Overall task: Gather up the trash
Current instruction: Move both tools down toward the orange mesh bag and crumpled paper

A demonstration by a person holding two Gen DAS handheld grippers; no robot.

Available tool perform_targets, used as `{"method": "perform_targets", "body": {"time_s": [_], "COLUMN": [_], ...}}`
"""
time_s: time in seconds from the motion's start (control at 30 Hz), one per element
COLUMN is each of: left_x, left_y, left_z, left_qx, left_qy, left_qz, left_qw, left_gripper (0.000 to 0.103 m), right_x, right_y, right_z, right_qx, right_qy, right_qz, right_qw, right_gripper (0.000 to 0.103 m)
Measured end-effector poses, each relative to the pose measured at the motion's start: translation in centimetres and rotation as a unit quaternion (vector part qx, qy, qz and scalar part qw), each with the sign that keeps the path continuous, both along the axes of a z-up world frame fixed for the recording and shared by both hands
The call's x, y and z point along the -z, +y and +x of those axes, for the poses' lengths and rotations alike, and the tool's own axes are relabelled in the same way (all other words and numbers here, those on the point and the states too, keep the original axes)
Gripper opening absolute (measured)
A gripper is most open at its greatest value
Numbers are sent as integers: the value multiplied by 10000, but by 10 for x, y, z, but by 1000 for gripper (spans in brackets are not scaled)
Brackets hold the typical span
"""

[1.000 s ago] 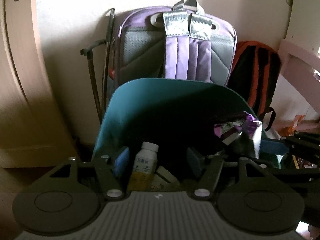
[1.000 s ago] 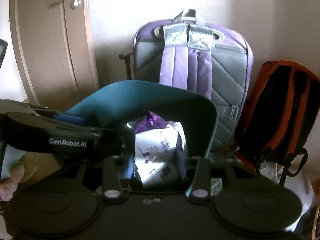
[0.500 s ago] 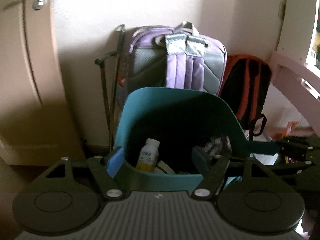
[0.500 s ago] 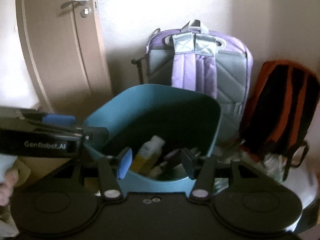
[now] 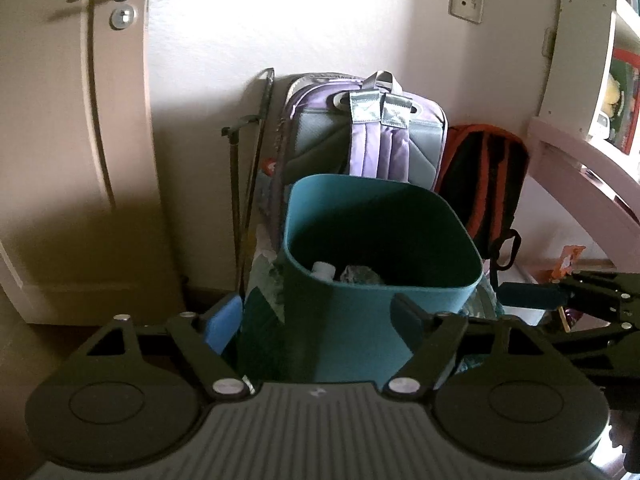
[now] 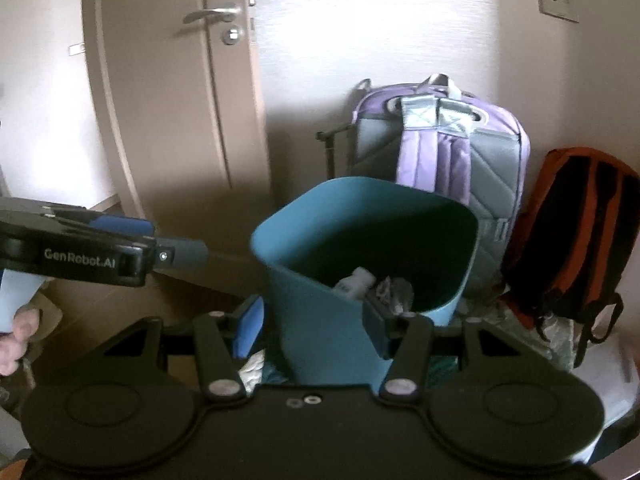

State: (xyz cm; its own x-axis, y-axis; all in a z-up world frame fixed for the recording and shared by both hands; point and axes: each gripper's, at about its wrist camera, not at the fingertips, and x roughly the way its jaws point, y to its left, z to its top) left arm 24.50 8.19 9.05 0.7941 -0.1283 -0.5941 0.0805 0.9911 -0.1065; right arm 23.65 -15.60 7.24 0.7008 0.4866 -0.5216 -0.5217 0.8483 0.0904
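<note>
A teal trash bin stands on the floor against the wall; it also shows in the right wrist view. Inside it lie a white bottle and a crumpled wrapper. My left gripper is open and empty, its fingers spread in front of the bin. My right gripper is open and empty, just short of the bin. The right gripper shows at the right of the left wrist view; the left gripper shows at the left of the right wrist view.
A purple and grey backpack and an orange and black backpack lean on the wall behind the bin. A door is to the left. A folded black stand leans beside the purple backpack. Pink shelving is on the right.
Both grippers have pulled back and up from the bin. The right gripper let go of the purple and white wrapper, which now lies in the bin.
</note>
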Motion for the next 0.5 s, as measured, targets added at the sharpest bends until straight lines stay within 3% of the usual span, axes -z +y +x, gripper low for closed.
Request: {"method": "perform_targets", "body": {"time_s": [0.23, 0.37, 0.5], "left_x": [23, 53, 95], "left_y": [21, 38, 54], "left_z": [-28, -36, -32], "left_qx": [125, 97, 135], "left_qy": [85, 177, 334], "left_qz": [-18, -12, 22], "left_qw": [9999, 9998, 9993], "left_gripper": [88, 97, 98], "right_x": [26, 57, 99], "right_y": [12, 24, 39], "right_z": [-25, -30, -30], "right_qx": [-285, -461, -594], "right_qy": [132, 371, 621], "right_qz": [284, 326, 160], "right_qw": [9991, 9977, 9962], "right_gripper": [55, 55, 55]}}
